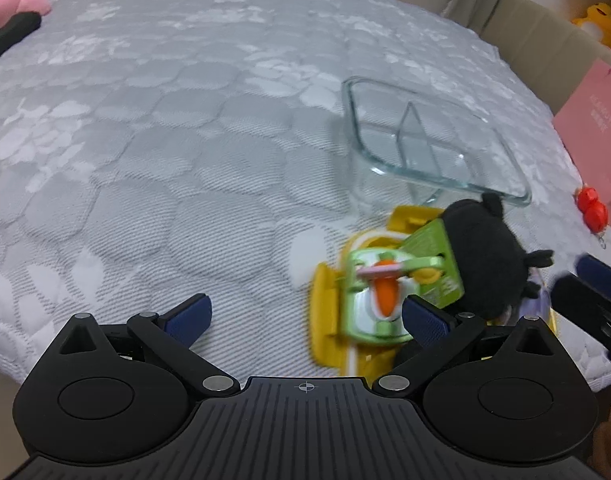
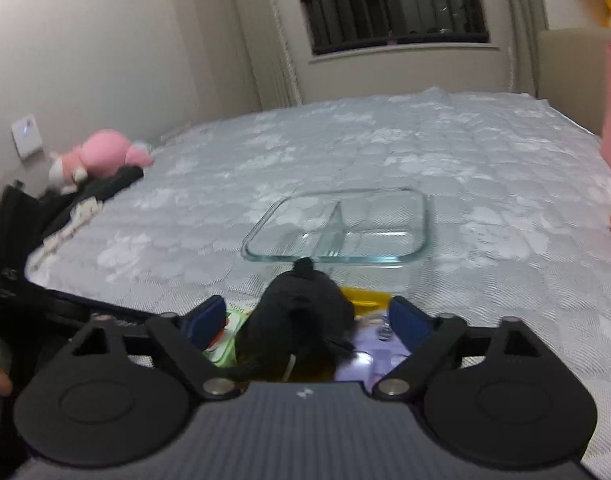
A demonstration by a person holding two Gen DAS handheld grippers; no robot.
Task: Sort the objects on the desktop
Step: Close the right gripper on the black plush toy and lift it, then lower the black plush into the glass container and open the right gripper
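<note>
A clear glass divided container [image 1: 433, 140] sits on the grey quilted bed; it also shows in the right wrist view [image 2: 345, 224]. Just in front of it a yellow tray [image 1: 325, 312] holds a green carrot toy pack [image 1: 385, 292], a black plush [image 1: 481, 252] and a purple item [image 2: 369, 360]. My left gripper [image 1: 305, 316] is open, its right finger beside the green pack. My right gripper [image 2: 305, 320] is open with the black plush [image 2: 301, 316] between its fingers, not pinched. The right gripper's fingers [image 1: 585, 292] show at the left view's right edge.
A pink plush [image 2: 105, 156] and black clothing [image 2: 45, 232] lie at the bed's far left. A small red toy [image 1: 593, 204] and a pink box [image 1: 593, 128] sit at the right edge. A yellow plush [image 1: 601, 20] is behind the bed's side.
</note>
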